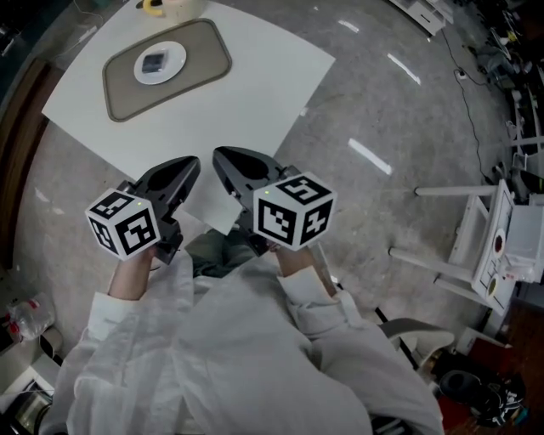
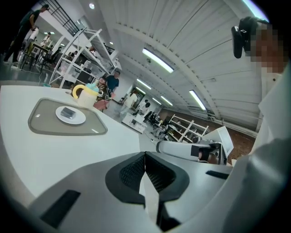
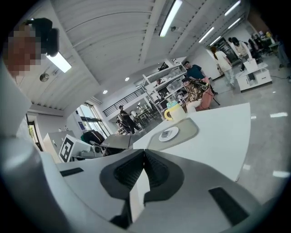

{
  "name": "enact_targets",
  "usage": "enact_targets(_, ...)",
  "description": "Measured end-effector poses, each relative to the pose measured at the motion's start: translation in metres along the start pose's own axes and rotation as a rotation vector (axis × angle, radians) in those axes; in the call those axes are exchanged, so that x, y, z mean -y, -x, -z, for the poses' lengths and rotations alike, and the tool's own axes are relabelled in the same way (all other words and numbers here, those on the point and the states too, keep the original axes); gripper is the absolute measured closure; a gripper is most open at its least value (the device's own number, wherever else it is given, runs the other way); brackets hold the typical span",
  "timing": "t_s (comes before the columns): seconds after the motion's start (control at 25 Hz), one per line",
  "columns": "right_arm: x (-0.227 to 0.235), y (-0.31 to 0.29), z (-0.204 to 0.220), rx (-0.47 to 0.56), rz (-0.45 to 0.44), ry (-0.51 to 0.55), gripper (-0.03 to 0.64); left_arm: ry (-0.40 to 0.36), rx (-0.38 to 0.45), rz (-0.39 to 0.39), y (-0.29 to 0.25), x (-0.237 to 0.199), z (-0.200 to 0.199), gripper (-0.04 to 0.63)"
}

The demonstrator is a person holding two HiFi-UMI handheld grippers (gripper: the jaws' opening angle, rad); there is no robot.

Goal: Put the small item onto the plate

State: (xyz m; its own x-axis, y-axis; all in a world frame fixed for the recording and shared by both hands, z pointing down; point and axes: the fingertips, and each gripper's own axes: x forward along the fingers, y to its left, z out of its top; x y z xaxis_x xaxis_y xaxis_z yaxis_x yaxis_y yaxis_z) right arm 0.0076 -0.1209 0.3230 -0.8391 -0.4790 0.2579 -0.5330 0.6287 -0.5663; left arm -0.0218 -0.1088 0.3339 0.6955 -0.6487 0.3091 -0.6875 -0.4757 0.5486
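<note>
- The left claw (image 1: pixel 189 166) is pressed shut, its ribbed pads meeting with nothing between them, as the left gripper view (image 2: pixel 144 157) shows.
- The right claw (image 1: pixel 225 160) is likewise closed and empty (image 3: pixel 144 154). The two tips sit close side by side, not touching.
- Both claws hover at the near corner of the white counter (image 1: pixel 255 93), close to the person's body.
- The small item (image 1: pixel 154 62), dark and flat, lies on the middle of the white plate (image 1: pixel 140 73), well apart from both claws.
- The plate rests in the middle of a grey rounded mat (image 1: pixel 204 42) on the counter's far left part, inside the mat's raised rim.
- A yellow-handled mug (image 1: pixel 153 5) stands just beyond the mat, at the counter's far edge.
- Between the claws and the mat lies a broad bare stretch of counter.
- The counter's right edge runs diagonally; beyond it is open grey floor (image 1: pixel 382 127).
</note>
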Motion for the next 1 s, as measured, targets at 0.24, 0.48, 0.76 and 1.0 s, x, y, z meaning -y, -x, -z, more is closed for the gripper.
enact_targets(0.24,0.001,0.001,0.01,-0.04,0.024,0.04,0.601,-0.001,-0.026,0.014,-0.004,0.004,0.008,0.584)
enact_targets(0.48,-0.008,-0.003,0.013,-0.044,0.033,0.055,0.601,0.014,-0.009,0.018,0.005,0.003,0.005,0.584)
enact_targets(0.76,-0.018,-0.005,0.018,-0.101,0.041,0.125,0.601,0.015,-0.021,0.045,0.014,0.007,0.01,0.584)
enact_targets(1.0,-0.028,-0.013,0.031,-0.209,0.018,0.219,0.601,0.028,-0.02,0.049,0.02,0.003,0.013,0.584)
